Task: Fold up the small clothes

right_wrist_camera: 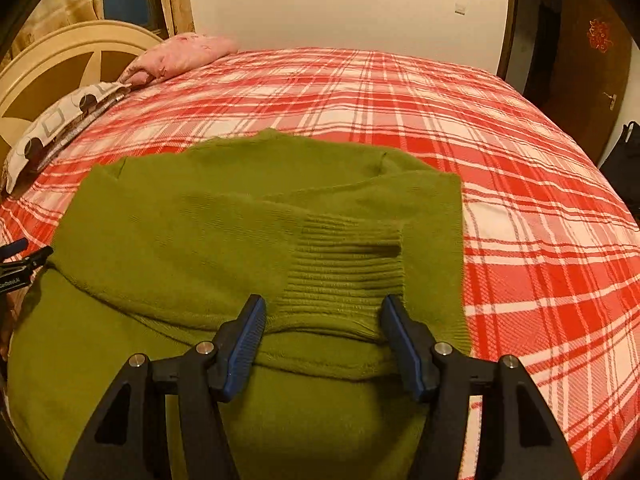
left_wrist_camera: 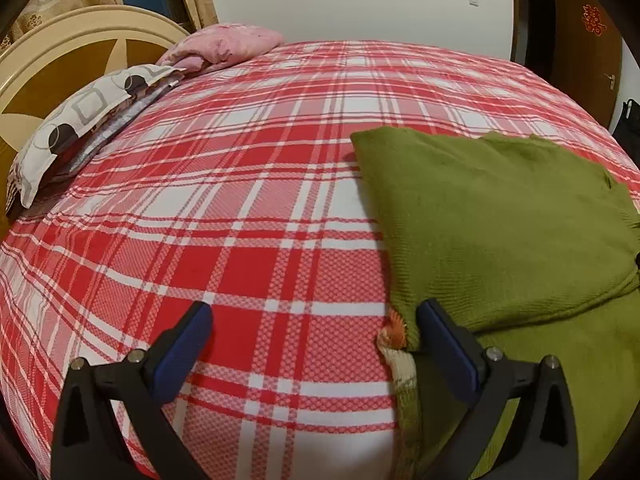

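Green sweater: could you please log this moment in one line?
green sweater partly folded on bed | left claw open | right claw open, straddling cuff

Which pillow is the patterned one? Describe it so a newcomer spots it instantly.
Start at the bed with its red-and-white plaid cover, then go to the cream headboard on the left. Two pillows lie along it. The patterned pillow is the nearer one, white with grey squares and dark circles; its neighbour, the pink pillow, is plain pink and sits farther back by the wall.

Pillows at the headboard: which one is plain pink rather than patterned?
The pink pillow, farther along the headboard, against the wall. The nearer pillow is white with dark circles and grey squares.
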The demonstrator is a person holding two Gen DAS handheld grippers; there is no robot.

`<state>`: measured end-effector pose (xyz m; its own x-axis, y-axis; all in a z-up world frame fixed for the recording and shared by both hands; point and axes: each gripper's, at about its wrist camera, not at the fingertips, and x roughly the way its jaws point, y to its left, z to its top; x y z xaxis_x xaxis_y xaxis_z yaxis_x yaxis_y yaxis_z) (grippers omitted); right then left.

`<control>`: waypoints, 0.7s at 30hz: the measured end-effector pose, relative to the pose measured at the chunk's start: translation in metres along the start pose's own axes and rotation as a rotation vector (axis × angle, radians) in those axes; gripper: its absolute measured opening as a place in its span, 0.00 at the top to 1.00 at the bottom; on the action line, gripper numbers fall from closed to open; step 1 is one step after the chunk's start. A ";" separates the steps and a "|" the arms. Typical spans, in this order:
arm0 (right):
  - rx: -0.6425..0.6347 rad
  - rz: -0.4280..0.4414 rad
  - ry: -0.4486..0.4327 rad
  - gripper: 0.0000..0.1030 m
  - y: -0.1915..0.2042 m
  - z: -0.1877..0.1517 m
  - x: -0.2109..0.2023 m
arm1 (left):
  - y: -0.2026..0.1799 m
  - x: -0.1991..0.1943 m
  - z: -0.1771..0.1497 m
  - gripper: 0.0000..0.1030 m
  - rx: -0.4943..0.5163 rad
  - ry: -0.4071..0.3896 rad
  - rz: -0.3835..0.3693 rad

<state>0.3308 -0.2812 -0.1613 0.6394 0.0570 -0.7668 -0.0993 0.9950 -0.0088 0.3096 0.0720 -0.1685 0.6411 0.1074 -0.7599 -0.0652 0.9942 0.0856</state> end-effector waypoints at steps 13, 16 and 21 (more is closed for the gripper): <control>-0.032 -0.052 0.034 0.41 0.005 -0.010 -0.005 | 0.001 -0.005 -0.006 0.00 -0.013 0.008 -0.034; -0.018 -0.038 0.021 0.41 0.000 -0.015 -0.008 | 0.002 -0.006 -0.007 0.00 -0.011 0.009 -0.031; 0.000 0.004 -0.005 0.41 -0.003 -0.014 -0.020 | 0.008 -0.013 -0.008 0.00 -0.029 -0.007 -0.031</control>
<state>0.3076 -0.2870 -0.1544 0.6424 0.0617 -0.7639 -0.1017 0.9948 -0.0052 0.2946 0.0789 -0.1635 0.6487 0.0762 -0.7572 -0.0667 0.9968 0.0431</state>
